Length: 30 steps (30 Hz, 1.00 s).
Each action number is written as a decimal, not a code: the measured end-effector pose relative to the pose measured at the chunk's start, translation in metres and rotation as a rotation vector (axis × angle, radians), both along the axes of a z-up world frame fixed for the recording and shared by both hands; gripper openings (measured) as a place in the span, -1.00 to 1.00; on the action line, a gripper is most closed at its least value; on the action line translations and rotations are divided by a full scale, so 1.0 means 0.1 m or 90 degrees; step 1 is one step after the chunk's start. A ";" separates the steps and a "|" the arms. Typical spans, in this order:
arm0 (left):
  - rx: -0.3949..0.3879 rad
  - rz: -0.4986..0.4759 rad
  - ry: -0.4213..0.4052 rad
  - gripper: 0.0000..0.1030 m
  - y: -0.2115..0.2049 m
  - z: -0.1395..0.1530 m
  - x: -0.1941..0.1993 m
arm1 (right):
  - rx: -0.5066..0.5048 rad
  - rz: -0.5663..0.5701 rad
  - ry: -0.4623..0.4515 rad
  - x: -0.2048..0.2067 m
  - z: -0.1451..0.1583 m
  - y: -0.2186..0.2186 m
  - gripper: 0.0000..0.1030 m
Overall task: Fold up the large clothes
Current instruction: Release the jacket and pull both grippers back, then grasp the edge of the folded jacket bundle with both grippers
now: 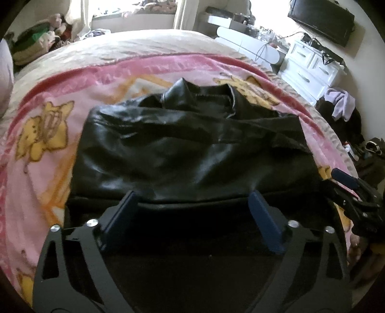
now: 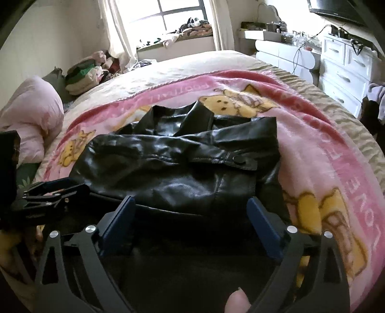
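A black leather jacket (image 1: 182, 149) lies folded on a pink blanket (image 1: 48, 168) with yellow bear prints, its collar at the far end. My left gripper (image 1: 192, 195) hovers over the jacket's near edge, jaws wide apart, nothing pinched between the blue pads (image 1: 122, 211). In the right wrist view the same jacket (image 2: 178, 168) shows a snap tab on its sleeve. My right gripper (image 2: 191, 201) is also open above the near hem, pads clear of the leather. Each gripper shows in the other's view: the right gripper (image 1: 353, 192) at the right edge, the left gripper (image 2: 48, 192) at the left.
The blanket covers a bed (image 2: 182, 62) with a pink pillow (image 2: 31, 115) and a pile of clothes (image 2: 84, 74) at its far left. White drawers (image 2: 344, 67) and a dark screen (image 1: 322, 21) stand to the right. A fingertip (image 2: 237, 302) shows at the bottom of the right wrist view.
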State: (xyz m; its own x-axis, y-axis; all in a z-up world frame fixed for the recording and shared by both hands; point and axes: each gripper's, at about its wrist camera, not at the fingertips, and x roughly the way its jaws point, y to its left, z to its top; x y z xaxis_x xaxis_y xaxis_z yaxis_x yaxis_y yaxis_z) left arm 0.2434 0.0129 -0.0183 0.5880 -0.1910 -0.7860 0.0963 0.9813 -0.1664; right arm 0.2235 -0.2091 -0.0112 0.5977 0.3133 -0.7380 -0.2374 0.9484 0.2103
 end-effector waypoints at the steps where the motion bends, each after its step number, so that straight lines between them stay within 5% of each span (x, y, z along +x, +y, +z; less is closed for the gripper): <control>1: 0.003 0.005 -0.005 0.82 0.01 0.04 -0.02 | 0.000 0.001 -0.003 -0.01 0.02 0.00 0.85; 30: 0.013 0.051 -0.096 0.82 0.07 0.58 -0.77 | 0.022 0.038 -0.083 -0.76 0.65 0.05 0.88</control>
State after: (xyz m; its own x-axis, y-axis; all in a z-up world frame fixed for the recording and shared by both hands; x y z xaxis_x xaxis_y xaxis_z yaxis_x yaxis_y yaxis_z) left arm 0.1668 0.0197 0.0398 0.7117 -0.1242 -0.6914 0.0405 0.9899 -0.1360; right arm 0.1479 -0.2044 0.0535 0.6675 0.3749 -0.6433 -0.3210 0.9245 0.2057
